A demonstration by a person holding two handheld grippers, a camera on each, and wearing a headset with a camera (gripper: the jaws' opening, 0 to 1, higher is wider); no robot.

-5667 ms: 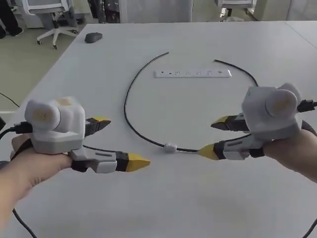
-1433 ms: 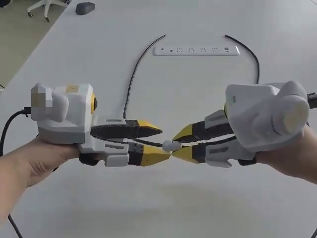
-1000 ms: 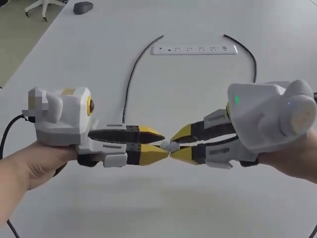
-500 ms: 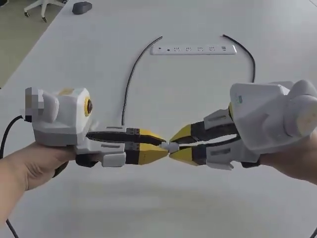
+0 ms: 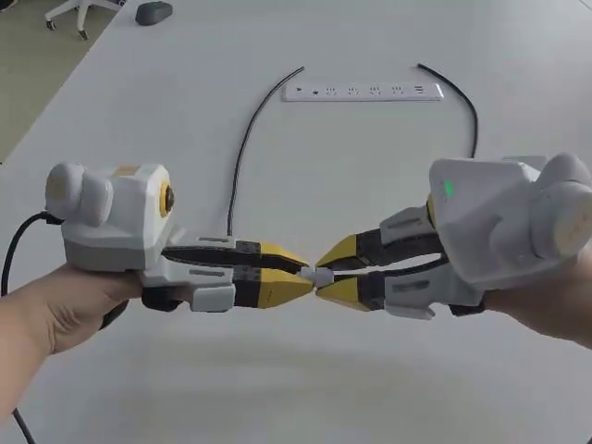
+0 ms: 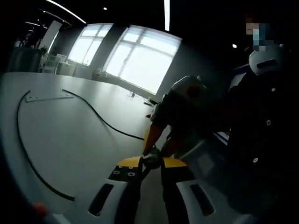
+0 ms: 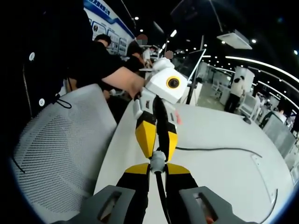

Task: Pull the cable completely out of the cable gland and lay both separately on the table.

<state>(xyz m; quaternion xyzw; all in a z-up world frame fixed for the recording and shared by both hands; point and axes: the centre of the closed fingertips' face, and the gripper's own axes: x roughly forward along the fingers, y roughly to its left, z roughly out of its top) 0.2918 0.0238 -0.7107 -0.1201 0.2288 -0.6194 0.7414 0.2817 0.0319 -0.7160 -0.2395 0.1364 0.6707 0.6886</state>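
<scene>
Over the near half of the white table (image 5: pixel 139 111), the right gripper (image 5: pixel 325 276) clamps its jaws on the small white cable gland (image 5: pixel 320 276). The left gripper (image 5: pixel 307 272) pinches the thin black cable (image 5: pixel 239 157) beside it. The cable looks not yet out; next, pull the grippers steadily apart.

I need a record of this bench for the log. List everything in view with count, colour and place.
cable gland: 1, white, between the two gripper tips
cable: 1, black, running from the grippers across the table toward the power strip
power strip: 1, white, far side of the table
mouse: 1, dark grey, far left of the table
mesh chair: 1, pale grey, beside the table
table: 1, white
left gripper: 1, white with yellow tips, shut at the cable gland
right gripper: 1, same colours, shut at the cable gland
hands: 2, one behind each gripper
</scene>
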